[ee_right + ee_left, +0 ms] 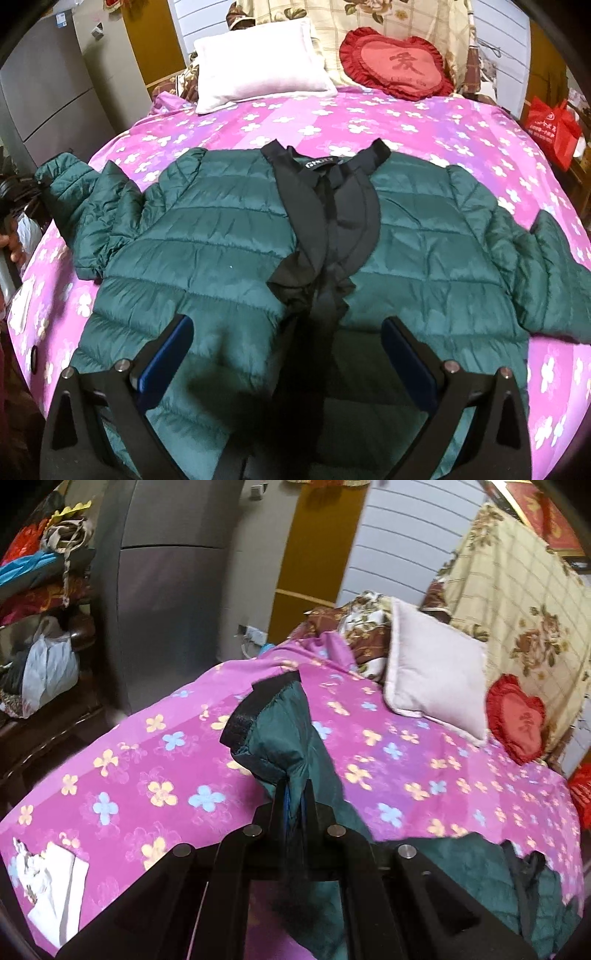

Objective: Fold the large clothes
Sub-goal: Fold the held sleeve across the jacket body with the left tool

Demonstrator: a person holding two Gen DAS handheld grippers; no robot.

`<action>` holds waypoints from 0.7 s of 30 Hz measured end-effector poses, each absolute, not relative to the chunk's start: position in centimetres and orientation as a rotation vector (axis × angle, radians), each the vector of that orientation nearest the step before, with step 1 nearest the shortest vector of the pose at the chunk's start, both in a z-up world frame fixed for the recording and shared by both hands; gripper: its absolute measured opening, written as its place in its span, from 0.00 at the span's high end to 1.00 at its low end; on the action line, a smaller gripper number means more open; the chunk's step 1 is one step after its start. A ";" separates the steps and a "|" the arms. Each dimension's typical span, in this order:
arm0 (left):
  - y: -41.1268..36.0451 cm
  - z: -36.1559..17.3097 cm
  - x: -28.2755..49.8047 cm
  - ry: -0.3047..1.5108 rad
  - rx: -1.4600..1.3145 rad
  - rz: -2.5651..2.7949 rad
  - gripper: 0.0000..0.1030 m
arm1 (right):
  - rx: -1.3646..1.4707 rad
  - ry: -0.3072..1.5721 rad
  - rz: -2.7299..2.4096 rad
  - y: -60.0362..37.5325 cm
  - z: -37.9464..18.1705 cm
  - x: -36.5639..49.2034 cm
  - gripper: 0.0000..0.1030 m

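A dark green quilted jacket (221, 240) with black lining lies front up on the pink flowered bed sheet (406, 125), sleeves spread to both sides. My left gripper (295, 794) is shut on the jacket's left sleeve (280, 738) near its black cuff and holds it lifted above the sheet. That raised sleeve end shows in the right wrist view (62, 173) at the left edge of the bed. My right gripper (288, 332) is open and empty, above the jacket's lower middle.
A white pillow (258, 70) and a red heart cushion (399, 66) lie at the head of the bed. A grey cabinet (166, 590) and shelves of fabrics (40, 590) stand left of the bed. White paper (55, 886) lies on the sheet's near left corner. A red bag (550, 125) stands right.
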State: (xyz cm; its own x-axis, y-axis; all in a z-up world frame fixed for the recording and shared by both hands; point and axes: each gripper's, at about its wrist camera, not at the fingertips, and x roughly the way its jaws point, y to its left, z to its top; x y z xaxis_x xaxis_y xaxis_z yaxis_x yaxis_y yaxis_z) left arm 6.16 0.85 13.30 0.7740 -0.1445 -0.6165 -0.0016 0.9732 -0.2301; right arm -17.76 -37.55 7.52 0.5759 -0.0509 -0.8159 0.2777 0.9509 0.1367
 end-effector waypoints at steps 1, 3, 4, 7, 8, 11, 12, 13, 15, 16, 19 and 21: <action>0.6 13.7 5.6 0.679 -0.224 -0.090 1.00 | 0.264 0.939 -0.200 -37.7 7.6 -18.1 0.00; -0.2 14.7 4.3 0.667 -0.218 -0.122 1.00 | 0.272 0.938 -0.208 -38.1 7.6 -18.7 0.00; -0.7 15.0 3.8 0.663 -0.214 -0.136 1.00 | 0.276 0.937 -0.212 -38.3 7.6 -19.0 0.00; -2.5 16.3 1.9 0.646 -0.187 -0.186 1.00 | 0.289 0.930 -0.223 -38.8 7.7 -20.0 0.00; -3.4 16.6 1.3 0.641 -0.176 -0.208 1.00 | 0.294 0.927 -0.227 -39.0 7.7 -20.3 0.00; -5.9 17.4 -0.6 0.636 -0.148 -0.276 1.00 | 0.314 0.919 -0.240 -39.8 7.9 -21.3 0.00; -6.6 17.6 -1.2 0.637 -0.140 -0.296 1.00 | 0.321 0.916 -0.244 -40.1 7.9 -21.7 0.00; -7.6 17.8 -1.9 0.637 -0.128 -0.321 1.00 | 0.327 0.913 -0.248 -40.4 8.0 -22.0 0.00; -9.3 18.0 -3.1 0.636 -0.105 -0.357 1.00 | 0.335 0.905 -0.257 -40.8 8.2 -22.6 0.00; -10.4 18.0 -3.9 0.636 -0.087 -0.382 1.00 | 0.339 0.902 -0.263 -41.1 8.3 -23.0 0.00; -13.4 18.1 -5.9 0.638 -0.052 -0.442 1.00 | 0.352 0.895 -0.275 -41.9 8.5 -23.9 0.00; -15.6 17.8 -7.3 0.643 -0.024 -0.481 1.00 | 0.358 0.889 -0.284 -42.3 8.6 -24.4 0.00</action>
State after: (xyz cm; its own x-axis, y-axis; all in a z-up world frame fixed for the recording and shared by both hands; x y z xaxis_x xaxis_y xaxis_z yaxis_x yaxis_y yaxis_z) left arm -7.27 -15.60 17.84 0.6941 -0.4386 -0.5709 0.4239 0.8899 -0.1683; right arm -24.44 -42.28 8.61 0.5997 -0.0926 -0.7949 0.3853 0.9039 0.1854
